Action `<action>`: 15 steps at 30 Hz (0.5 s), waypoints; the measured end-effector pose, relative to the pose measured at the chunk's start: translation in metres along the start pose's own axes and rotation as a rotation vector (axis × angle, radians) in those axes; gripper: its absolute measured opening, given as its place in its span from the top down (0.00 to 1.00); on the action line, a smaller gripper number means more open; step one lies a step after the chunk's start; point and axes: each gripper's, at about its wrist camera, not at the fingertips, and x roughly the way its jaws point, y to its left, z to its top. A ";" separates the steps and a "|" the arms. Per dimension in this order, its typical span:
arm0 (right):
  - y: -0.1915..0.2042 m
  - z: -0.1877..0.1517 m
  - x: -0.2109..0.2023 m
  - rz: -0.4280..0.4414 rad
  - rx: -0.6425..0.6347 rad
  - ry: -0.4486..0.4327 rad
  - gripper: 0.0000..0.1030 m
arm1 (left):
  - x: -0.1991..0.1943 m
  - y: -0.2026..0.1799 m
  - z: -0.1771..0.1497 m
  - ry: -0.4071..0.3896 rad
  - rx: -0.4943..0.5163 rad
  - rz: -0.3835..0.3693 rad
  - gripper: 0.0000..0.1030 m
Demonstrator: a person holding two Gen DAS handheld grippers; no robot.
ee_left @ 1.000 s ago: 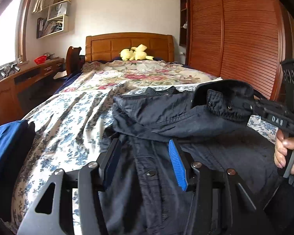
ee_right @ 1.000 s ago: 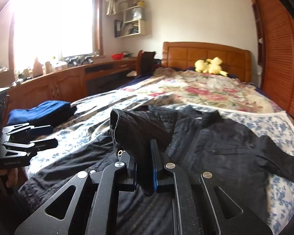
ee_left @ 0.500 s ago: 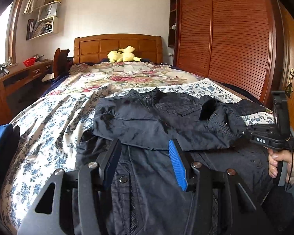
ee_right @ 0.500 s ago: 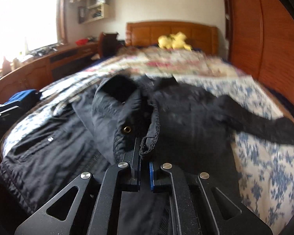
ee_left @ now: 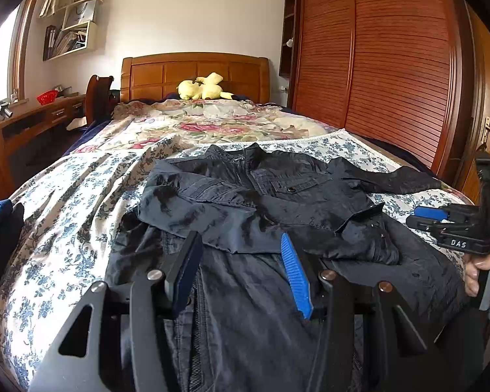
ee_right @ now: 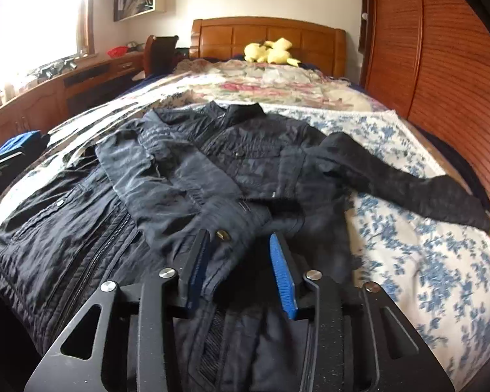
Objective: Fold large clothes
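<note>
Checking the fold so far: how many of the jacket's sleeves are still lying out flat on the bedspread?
1. The right-side sleeve stretches out over the floral bedspread; the other sleeve is folded across the jacket's front.

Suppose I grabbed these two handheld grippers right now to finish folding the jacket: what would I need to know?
Left gripper: open, empty, above the jacket's lower front.
Right gripper: jaws opening; the cuff of the folded sleeve lies between them, not pinched.
The dark jacket lies face up on the flowered bedspread, collar toward the headboard.
Done: one sleeve is folded across the chest.
Left: the other sleeve is spread out on the bedspread; it probably gets folded in next, then the body folded up.
</note>
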 end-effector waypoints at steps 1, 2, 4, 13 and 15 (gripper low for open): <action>-0.002 0.002 -0.002 0.001 0.000 0.000 0.60 | 0.000 -0.002 0.001 0.000 0.003 -0.001 0.52; -0.004 0.003 -0.003 0.003 0.001 0.002 0.60 | 0.000 -0.006 0.003 -0.001 0.010 -0.001 0.52; -0.009 0.003 -0.002 0.011 0.004 0.008 0.60 | 0.000 -0.012 0.006 -0.004 0.024 -0.002 0.52; -0.019 -0.002 0.030 0.045 0.016 0.081 0.60 | 0.008 -0.031 0.006 0.013 0.042 -0.028 0.52; -0.022 0.000 0.036 0.040 0.014 0.083 0.60 | 0.010 -0.037 0.006 0.017 0.043 -0.042 0.52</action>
